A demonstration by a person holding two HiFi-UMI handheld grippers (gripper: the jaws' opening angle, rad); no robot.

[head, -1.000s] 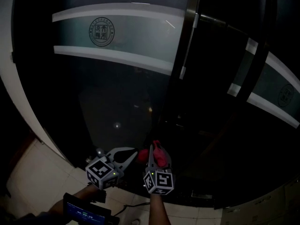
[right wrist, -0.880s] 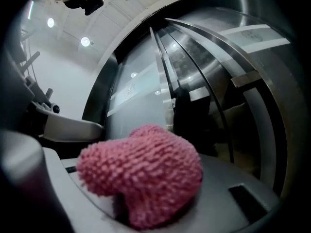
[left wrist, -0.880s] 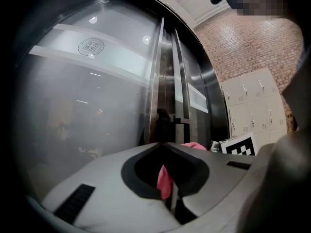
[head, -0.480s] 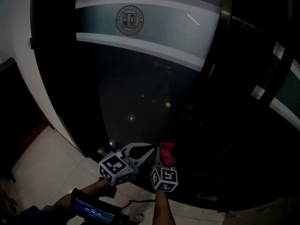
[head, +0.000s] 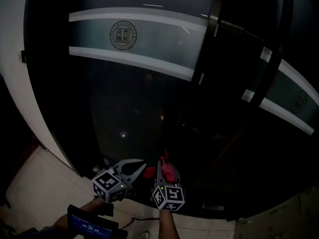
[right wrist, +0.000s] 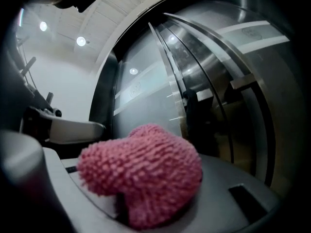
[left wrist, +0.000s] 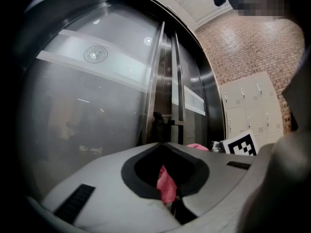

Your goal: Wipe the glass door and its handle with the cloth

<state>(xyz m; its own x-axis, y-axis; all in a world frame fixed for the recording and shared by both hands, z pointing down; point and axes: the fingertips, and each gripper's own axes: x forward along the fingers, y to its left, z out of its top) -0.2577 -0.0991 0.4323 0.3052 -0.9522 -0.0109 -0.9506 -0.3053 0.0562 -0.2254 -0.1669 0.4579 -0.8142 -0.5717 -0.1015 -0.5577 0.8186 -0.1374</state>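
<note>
Right gripper (head: 162,164): you are clenching its jaws on the pink looped cloth (right wrist: 141,176), which is bulging out over both of them. You are holding it low in front of the glass door (head: 134,108); whether the cloth is touching the pane cannot be told.

Left gripper (left wrist: 163,145): you are keeping its jaws closed tip to tip and grasping nothing. It is sitting just beside the right one, and a strip of the cloth is showing through the hollow between its jaws.

Handle (head: 214,14): a vertical steel bar at the door's right edge, standing well above the cloth.

Frosted band (head: 159,44): crossing the upper pane and carrying a round seal (head: 123,35).

Second door panel (head: 279,148): adjoining on the right, dark.

Tiled floor (head: 35,183): lying pale below the door frame.

Screen device (head: 89,226): you are wearing it on your left forearm.

Lockers (left wrist: 248,106) and brick wall (left wrist: 243,47): standing to the right of the doors.
</note>
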